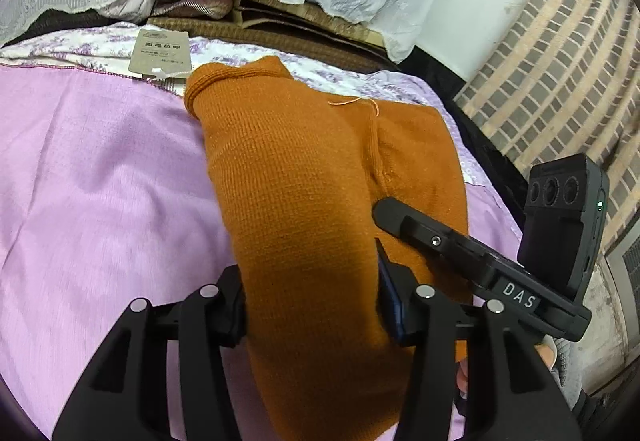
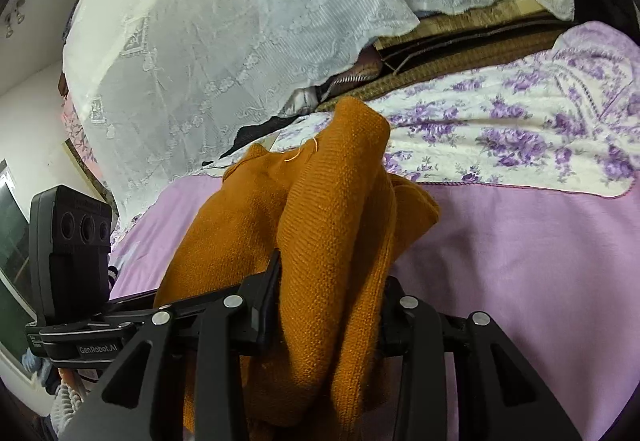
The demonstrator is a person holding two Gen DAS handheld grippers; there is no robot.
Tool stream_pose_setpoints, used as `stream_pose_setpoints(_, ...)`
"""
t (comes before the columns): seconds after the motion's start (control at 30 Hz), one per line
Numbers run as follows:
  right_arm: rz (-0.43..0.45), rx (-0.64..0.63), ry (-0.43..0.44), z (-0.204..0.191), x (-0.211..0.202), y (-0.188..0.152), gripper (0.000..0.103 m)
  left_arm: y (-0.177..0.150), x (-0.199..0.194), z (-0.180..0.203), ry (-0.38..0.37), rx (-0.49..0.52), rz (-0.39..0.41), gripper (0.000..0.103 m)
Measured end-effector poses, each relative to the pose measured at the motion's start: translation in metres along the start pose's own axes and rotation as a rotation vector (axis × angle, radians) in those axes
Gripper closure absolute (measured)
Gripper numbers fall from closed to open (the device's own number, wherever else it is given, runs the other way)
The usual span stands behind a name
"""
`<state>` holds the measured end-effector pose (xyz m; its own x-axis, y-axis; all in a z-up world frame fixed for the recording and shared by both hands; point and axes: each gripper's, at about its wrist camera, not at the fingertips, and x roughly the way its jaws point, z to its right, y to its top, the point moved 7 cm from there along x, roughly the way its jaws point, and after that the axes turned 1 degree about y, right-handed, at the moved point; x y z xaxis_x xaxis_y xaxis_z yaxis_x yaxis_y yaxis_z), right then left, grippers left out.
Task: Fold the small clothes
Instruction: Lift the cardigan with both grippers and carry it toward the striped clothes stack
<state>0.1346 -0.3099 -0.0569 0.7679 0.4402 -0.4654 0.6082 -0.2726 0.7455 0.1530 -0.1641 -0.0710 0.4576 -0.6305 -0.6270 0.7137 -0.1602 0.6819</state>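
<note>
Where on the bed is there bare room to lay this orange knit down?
The plain lilac sheet left of the orange knit is bare up to the paper tag. The floral quilt and lace cover crowd the back.

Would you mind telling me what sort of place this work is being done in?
Most likely a bedroom at home: an orange knit garment lies on a bed with a lilac sheet and a purple-flowered cover, and white lace fabric drapes over stored things behind.
</note>
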Motion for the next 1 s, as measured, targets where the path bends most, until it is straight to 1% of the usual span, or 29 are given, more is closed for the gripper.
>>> stream_pose_setpoints(0.07,0.025,-0.016,-0.014,-0.006,-0.011,-0.001,0.066,-0.003,-0.006,0.008,0.007,0.02,0.017,0.054)
stream_pose_setpoints(0.1,0.038,-0.024,-0.027,-0.007,-0.014,0.002,0.066,-0.001,-0.007,0.012,0.02,0.039,0.028,0.054)
stream_pose_setpoints(0.13,0.048,-0.036,-0.06,-0.007,-0.015,0.006,0.066,0.004,-0.006,0.018,0.05,0.069,0.042,0.054)
stream_pose_setpoints(0.2,0.057,-0.024,-0.094,-0.002,-0.015,0.012,0.066,0.011,-0.001,0.021,0.074,0.08,0.041,0.054)
stream_pose_setpoints(0.3,0.069,0.03,-0.087,0.011,-0.016,0.019,0.066,0.021,0.007,0.024,0.071,0.07,0.022,0.054)
stream_pose_setpoints(0.4,0.1,0.062,-0.097,0.024,-0.022,0.028,0.066,0.035,0.015,0.037,0.087,0.106,0.021,0.054)
stream_pose_setpoints(0.47,0.12,0.092,-0.087,0.032,-0.03,0.035,0.066,0.043,0.019,0.05,0.08,0.127,0.025,0.054)
stream_pose_setpoints(0.67,0.14,0.124,-0.07,0.041,-0.053,0.046,0.066,0.046,0.02,0.074,0.076,0.153,0.035,0.054)
stream_pose_setpoints(0.83,0.162,0.104,-0.041,0.022,-0.07,0.049,0.066,0.043,-0.002,0.081,0.083,0.162,0.059,0.054)
stream_pose_setpoints(1.0,0.175,0.063,0.002,-0.007,-0.084,0.044,0.066,0.034,-0.039,0.084,0.097,0.157,0.102,0.054)
